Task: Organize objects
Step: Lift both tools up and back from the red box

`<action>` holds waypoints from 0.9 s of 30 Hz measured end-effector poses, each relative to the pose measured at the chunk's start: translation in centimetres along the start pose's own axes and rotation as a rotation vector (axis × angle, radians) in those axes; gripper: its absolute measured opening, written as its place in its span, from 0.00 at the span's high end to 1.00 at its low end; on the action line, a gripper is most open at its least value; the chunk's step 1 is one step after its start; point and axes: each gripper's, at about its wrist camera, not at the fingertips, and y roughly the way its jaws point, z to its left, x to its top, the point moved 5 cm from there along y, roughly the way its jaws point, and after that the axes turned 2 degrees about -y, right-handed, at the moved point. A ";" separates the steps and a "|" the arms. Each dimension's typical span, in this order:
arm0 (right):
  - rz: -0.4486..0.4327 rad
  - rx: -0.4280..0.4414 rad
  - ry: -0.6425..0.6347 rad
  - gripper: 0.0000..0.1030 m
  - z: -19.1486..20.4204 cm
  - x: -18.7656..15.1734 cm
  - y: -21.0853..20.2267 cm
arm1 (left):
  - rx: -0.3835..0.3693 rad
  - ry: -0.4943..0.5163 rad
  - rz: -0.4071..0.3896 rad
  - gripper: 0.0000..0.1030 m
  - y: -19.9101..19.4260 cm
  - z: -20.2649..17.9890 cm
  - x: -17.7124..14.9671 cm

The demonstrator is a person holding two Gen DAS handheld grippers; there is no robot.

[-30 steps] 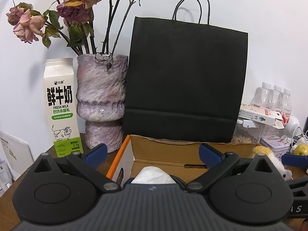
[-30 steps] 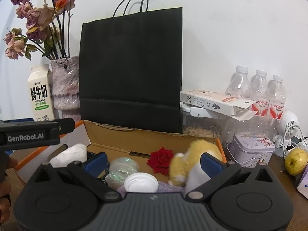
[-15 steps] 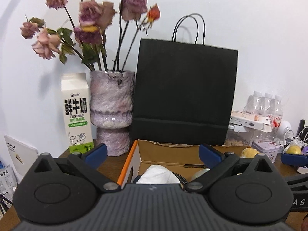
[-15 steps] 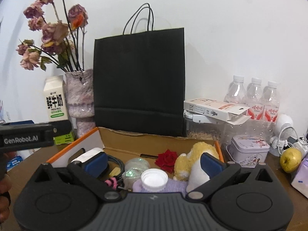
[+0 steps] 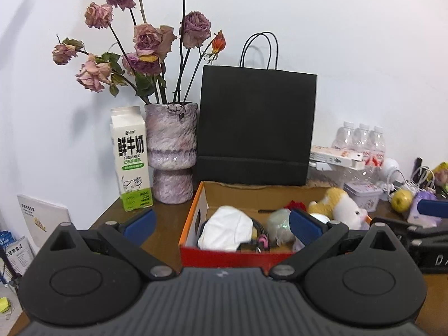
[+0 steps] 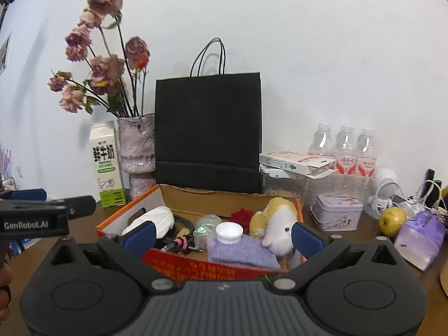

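Note:
An open orange-and-red cardboard box [image 5: 190,224] [image 6: 126,215] sits on the brown table and holds a white cloth [image 5: 226,231] [image 6: 151,222], a plush toy [image 5: 340,205] [image 6: 277,221], a red rose [image 6: 241,216], cables [image 6: 180,242] and a purple-knit bottle with a white cap [image 6: 235,245]. My left gripper [image 5: 221,224] is open and empty, in front of the box's left end. My right gripper [image 6: 222,233] is open and empty, in front of the box.
Behind the box stand a black paper bag [image 5: 256,126] [image 6: 208,131], a vase of dried roses [image 5: 170,154] [image 6: 137,151] and a milk carton [image 5: 130,158] [image 6: 107,168]. At the right are water bottles [image 6: 345,151], a tin [image 6: 337,215], an apple [image 6: 392,221] and a purple pouch [image 6: 420,236].
Both grippers have pulled back and away from the box, so more of the box, table and flowers shows. Both stay open and empty.

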 end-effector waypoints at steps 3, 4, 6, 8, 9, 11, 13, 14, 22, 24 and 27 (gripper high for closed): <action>0.003 0.000 0.000 0.00 0.4 -0.4 -2.7 | -0.003 0.004 0.017 0.00 -2.5 0.2 -0.5; 0.003 0.000 -0.002 0.00 0.5 -0.5 -3.6 | -0.008 0.004 0.021 0.00 -3.5 0.3 -0.7; 0.007 -0.005 -0.009 0.00 1.0 -1.0 -5.6 | -0.021 0.001 0.027 0.00 -5.4 0.5 -1.3; 0.012 -0.003 -0.012 0.00 1.4 -1.6 -7.5 | -0.029 -0.004 0.039 0.00 -7.2 0.7 -1.9; 0.018 -0.004 -0.011 0.00 1.6 -2.0 -8.3 | -0.030 -0.005 0.045 0.00 -8.1 0.8 -2.3; 0.030 0.001 -0.009 0.00 2.0 -2.9 -10.3 | -0.030 -0.003 0.058 0.00 -9.9 1.0 -3.1; 0.042 0.003 -0.008 0.00 2.4 -3.9 -12.1 | -0.029 0.004 0.069 0.00 -11.5 1.1 -3.8; 0.046 0.003 -0.008 0.00 2.6 -4.4 -12.9 | -0.028 0.008 0.072 0.00 -12.5 1.1 -4.2; 0.062 0.016 -0.008 0.00 4.1 -6.9 -18.4 | -0.023 0.032 0.098 0.00 -17.7 1.3 -7.0; 0.061 0.018 -0.012 0.00 4.3 -7.1 -19.1 | -0.025 0.030 0.101 0.00 -18.5 1.3 -7.4; 0.054 0.020 -0.012 0.00 4.5 -7.3 -20.1 | -0.025 0.029 0.100 0.00 -19.5 1.3 -7.8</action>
